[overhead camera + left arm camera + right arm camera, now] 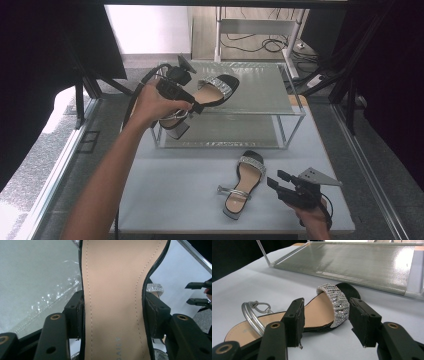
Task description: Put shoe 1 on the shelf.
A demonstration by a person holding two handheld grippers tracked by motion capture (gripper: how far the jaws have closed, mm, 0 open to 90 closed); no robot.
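In the high view, my left gripper (pixel 192 102) is shut on a black sandal (pixel 212 92) with a tan insole and a rhinestone strap. It holds the sandal tilted over the left front of a rack's top shelf (pixel 260 90), with the block heel (pixel 176 130) hanging below. In the left gripper view, the left gripper (pixel 113 307) presses both edges of the held sandal's insole (pixel 112 277). The matching sandal (pixel 245 182) lies flat on the table. My right gripper (pixel 276 178) is open just to its right. In the right gripper view, the lying sandal (pixel 319 312) sits just beyond my right gripper (pixel 325 320).
The two-tier rack has a metal frame and mesh shelves, with its lower shelf (pixel 235 130) at the back of the pale table (pixel 175 185). The rack's lower shelf (pixel 352 262) lies behind the sandal in the right gripper view. Dark frame posts flank the table.
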